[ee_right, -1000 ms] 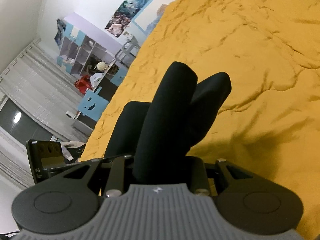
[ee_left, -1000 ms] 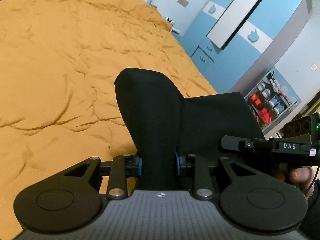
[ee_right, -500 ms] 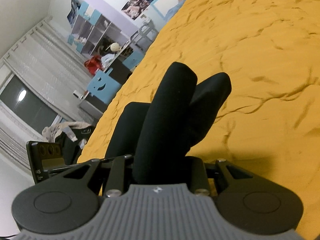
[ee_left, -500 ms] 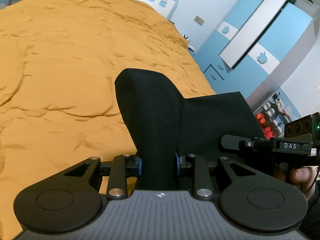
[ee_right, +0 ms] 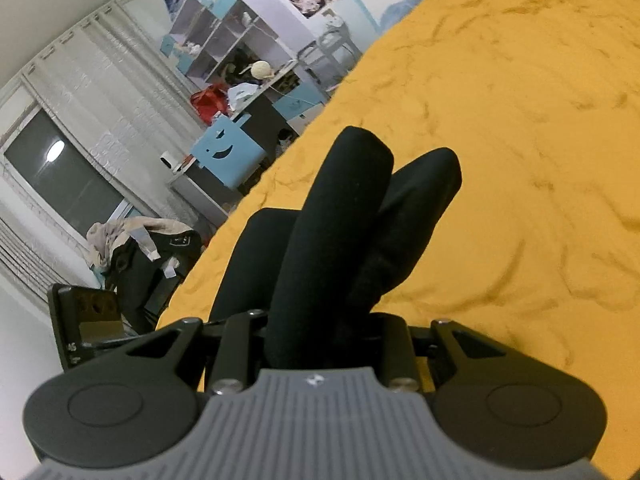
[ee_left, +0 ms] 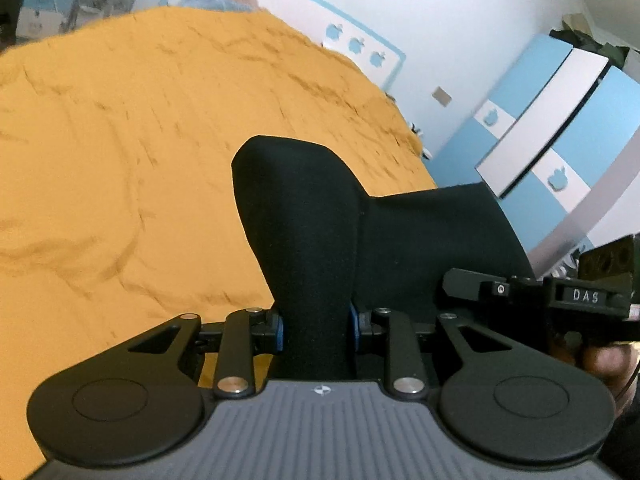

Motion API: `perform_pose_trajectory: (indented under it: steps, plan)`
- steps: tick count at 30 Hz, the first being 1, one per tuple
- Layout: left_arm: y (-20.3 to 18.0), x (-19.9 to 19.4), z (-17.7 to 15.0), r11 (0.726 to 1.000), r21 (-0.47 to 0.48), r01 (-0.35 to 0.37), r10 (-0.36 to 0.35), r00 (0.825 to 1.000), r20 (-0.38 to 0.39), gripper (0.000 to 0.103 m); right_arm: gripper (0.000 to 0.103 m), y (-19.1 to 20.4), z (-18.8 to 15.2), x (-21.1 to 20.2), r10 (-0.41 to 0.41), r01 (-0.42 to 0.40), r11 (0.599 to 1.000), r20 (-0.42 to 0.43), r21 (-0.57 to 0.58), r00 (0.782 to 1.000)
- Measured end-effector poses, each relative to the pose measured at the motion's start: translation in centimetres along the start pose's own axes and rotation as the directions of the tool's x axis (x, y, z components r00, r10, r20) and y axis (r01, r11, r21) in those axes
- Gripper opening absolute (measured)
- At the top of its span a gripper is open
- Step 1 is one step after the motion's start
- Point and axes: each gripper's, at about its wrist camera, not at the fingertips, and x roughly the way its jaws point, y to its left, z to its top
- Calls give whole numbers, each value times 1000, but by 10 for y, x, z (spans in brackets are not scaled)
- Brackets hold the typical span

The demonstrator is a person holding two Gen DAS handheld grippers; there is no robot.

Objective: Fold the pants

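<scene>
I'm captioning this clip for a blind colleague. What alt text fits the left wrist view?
The left gripper is shut on a bunched fold of black pants, held up over a wrinkled orange bedspread. At right, the right gripper holds the same cloth, before a blue and white wardrobe.

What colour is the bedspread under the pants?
Orange bedspread, plain; clearest in the left wrist view.

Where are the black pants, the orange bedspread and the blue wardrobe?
black pants point(ee_left: 304, 216): left wrist view, on the raised fold of cloth above the pads.
orange bedspread point(ee_left: 120, 140): left wrist view, on its bare wrinkled surface at left.
blue wardrobe point(ee_left: 568, 140): left wrist view, on a blue door panel.
</scene>
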Motion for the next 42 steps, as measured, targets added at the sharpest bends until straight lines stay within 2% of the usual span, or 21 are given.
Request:
perform_pose_trajectory:
  steps: [5,10,15,22,26,34,36,37,38,39,42]
  plan:
    - [24,-5,29,1000,9,-6,6,999,40,31,22,19,37,37,8,-8,999,2,-52,1000]
    - [50,-3,38,1000,-16,-26,27,997,77,31,22,20,58,82,30,-30,998,-1,-47,1000]
    - [87,9,29,995,-69,-65,70,995,68,31,22,13,60,138,35,-36,999,-49,-31,998]
    - [126,34,26,986,-97,-138,141,990,20,31,22,-7,56,210,45,-45,999,-106,6,993]
    - [139,40,34,981,-80,-175,176,984,8,31,22,-22,56,239,73,-68,996,-112,52,991]
    - [178,51,28,970,-143,-197,196,980,-23,31,22,-60,49,286,126,-109,985,-124,136,984]
    - [193,58,22,959,-177,-220,213,975,-58,34,24,-72,41,298,101,-81,987,-144,137,984]
    - [196,65,20,953,-172,-249,238,968,-80,39,31,-78,36,304,64,-43,990,-159,133,985]
    - [200,69,15,943,-162,-290,277,956,-97,51,35,-83,32,310,15,5,994,-182,108,983]
    - [203,71,13,936,-165,-311,297,949,-104,55,37,-85,27,313,-26,41,997,-202,69,979]
    - [204,65,12,934,-183,-306,292,951,-100,56,41,-93,17,302,-32,40,998,-191,38,981]
